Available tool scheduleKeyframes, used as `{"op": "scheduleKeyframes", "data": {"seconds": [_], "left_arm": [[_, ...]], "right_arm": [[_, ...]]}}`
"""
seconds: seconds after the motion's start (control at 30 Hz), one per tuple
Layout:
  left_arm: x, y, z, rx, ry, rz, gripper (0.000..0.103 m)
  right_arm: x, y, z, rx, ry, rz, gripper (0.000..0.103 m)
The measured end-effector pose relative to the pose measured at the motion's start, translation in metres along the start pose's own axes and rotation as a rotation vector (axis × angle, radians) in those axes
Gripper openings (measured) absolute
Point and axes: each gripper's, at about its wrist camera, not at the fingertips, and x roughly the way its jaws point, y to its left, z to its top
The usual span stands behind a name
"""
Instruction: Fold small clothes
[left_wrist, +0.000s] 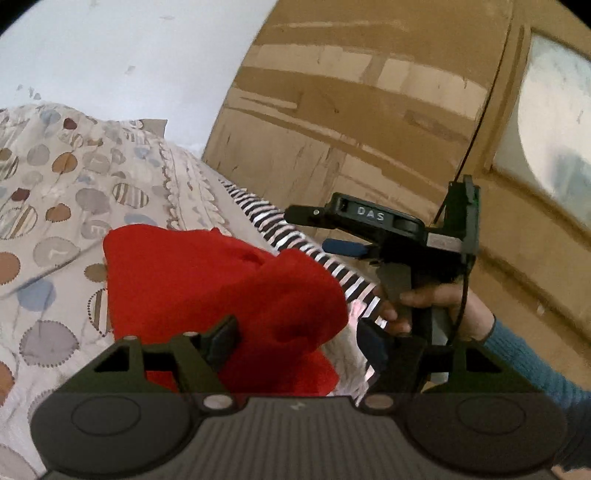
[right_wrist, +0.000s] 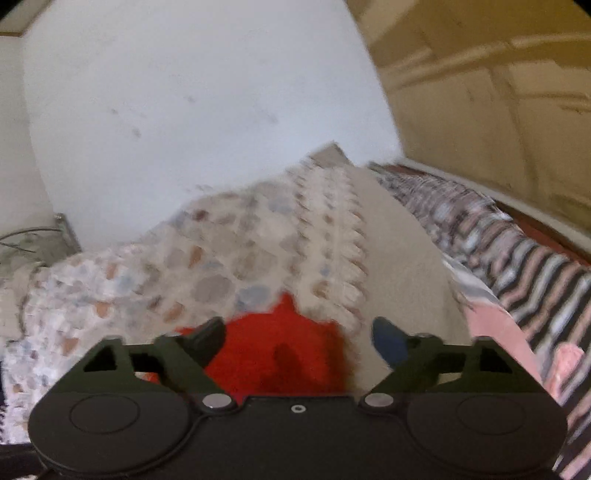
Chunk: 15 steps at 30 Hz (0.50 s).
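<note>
The crumpled red knit garment (left_wrist: 221, 295) lies bunched on the dotted bedspread (left_wrist: 55, 206), no neat fold visible, so folding looks barely begun. Left tool (left_wrist: 299, 343) and right tool (right_wrist: 299, 341) both stand released, straddling it.

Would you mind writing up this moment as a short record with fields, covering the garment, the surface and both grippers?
garment: red cloth, bunched and unfolded, lying between both grippers' fingers
surface: bed cover with round patches; striped fabric along its far edge
left gripper: jaws wide apart, red cloth between them, no clamp visible
right gripper: jaws wide apart, red cloth just ahead; seen from the left wrist camera it is held by a hand in a blue sleeve
background: white wall, brown wooden panelling
image quality: right wrist view blurred
</note>
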Motion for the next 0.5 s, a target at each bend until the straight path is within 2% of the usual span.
{"op": "scheduleKeyframes", "data": {"seconds": [0.1, 0.17, 0.3, 0.37, 0.43, 0.5], "left_arm": [[-0.017, 0.010, 0.001, -0.090, -0.059, -0.037, 0.082], [-0.028, 0.013, 0.004, -0.128, -0.103, -0.030, 0.088], [-0.048, 0.022, 0.009, -0.204, -0.192, 0.068, 0.099], [-0.045, 0.029, 0.015, -0.233, -0.181, 0.137, 0.100], [-0.034, 0.036, 0.018, -0.251, -0.146, 0.210, 0.100], [-0.022, 0.044, 0.017, -0.275, -0.113, 0.241, 0.100]], "right_arm": [[-0.002, 0.020, 0.002, -0.043, 0.029, 0.064, 0.100], [-0.001, 0.034, -0.002, -0.091, 0.061, 0.074, 0.100], [-0.006, 0.053, -0.029, -0.259, 0.081, -0.003, 0.100], [-0.010, 0.056, -0.047, -0.322, 0.071, -0.059, 0.100], [-0.016, 0.052, -0.063, -0.327, 0.055, -0.091, 0.101], [-0.021, 0.048, -0.075, -0.319, 0.039, -0.113, 0.101]]}}
